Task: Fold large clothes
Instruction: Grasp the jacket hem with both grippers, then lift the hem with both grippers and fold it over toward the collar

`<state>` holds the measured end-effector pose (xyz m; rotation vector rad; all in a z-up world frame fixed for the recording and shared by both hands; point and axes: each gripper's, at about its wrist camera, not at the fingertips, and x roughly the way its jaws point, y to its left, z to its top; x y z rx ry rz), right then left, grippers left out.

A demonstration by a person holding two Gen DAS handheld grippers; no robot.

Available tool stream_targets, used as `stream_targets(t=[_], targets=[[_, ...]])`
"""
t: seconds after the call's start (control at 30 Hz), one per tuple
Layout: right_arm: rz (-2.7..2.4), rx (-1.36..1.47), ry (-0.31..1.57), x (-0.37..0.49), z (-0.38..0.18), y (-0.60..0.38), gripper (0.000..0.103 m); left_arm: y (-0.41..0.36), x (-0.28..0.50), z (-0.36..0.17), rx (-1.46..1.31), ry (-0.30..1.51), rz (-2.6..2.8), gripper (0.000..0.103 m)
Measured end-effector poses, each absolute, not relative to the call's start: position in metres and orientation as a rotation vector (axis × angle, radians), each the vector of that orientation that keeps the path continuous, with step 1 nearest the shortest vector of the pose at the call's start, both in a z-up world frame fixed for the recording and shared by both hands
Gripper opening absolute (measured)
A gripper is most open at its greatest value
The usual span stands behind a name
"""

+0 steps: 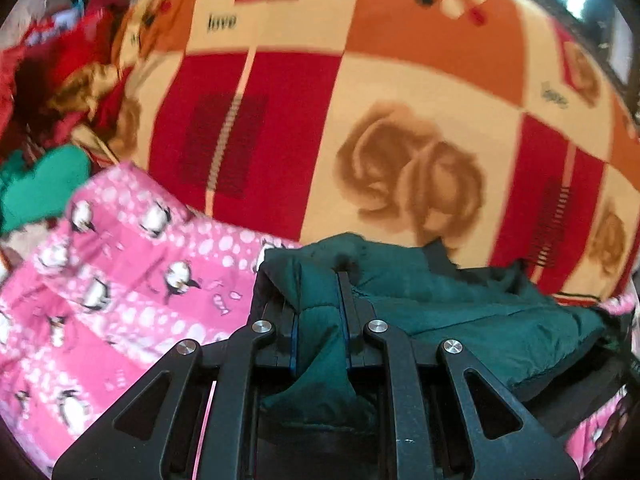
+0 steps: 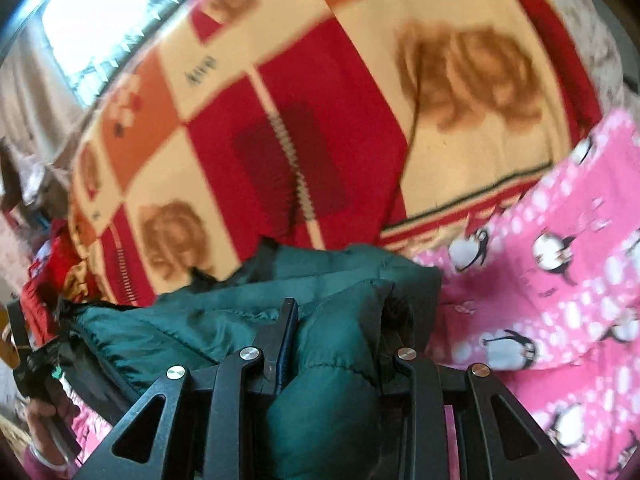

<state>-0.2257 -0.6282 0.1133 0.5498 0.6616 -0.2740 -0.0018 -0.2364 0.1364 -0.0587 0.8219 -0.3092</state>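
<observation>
Two tools grip one dark green padded jacket point(image 1: 460, 312): the left tool point(image 1: 320, 312) is clamped nearly shut on a bunched fold, and the right tool point(image 2: 336, 336) is narrowed around a thicker puffy edge. Between them the jacket hangs slack and rumpled, low over the bed, so the fold looks barely begun, with flattening and doubling still ahead. At nine o'clock lies a pink penguin blanket point(image 1: 120, 280); at twelve o'clock spreads a rose-patterned blanket point(image 1: 400, 140).

The green jacket point(image 1: 460, 312) is quilted cloth with a slight sheen; the patterned blanket point(image 1: 400, 80) looks soft and fleecy. The left gripper point(image 1: 320, 280) is matt black plastic with shiny metal rivets.
</observation>
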Motion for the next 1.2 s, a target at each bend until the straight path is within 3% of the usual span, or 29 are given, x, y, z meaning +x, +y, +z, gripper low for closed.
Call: stream_targets(t=[0.13,0.23,0.3,0.37,0.5,1.07,1.2], targets=[[-0.288,0.563,0.737,-0.197,0.078,-0.639,0.033,-0.242,0.024,0.105,-0.098,0.885,-0.308,0.022],[-0.263,0.635,0.708,-0.202,0.081,-0.649,0.046,-0.236,0.032,0.103,-0.142,0.915,-0.357,0.034],[-0.257,0.634,0.689,-0.207,0.09,-0.649,0.073,-0.233,0.033,0.109,-0.151,0.927,-0.417,0.049],[-0.286,0.607,0.651,-0.215,0.106,-0.649,0.084,-0.229,0.029,0.119,-0.156,0.924,-0.458,0.059],[-0.295,0.596,0.566,-0.237,0.134,-0.649,0.084,-0.218,0.014,0.143,-0.149,0.832,-0.445,0.083],[-0.151,0.39,0.454,-0.212,0.156,-0.572,0.084,-0.205,-0.008,0.163,-0.209,0.714,-0.396,0.083],[-0.165,0.365,0.568,-0.178,0.142,-0.566,0.084,-0.224,0.003,0.146,-0.126,0.77,-0.367,0.083]])
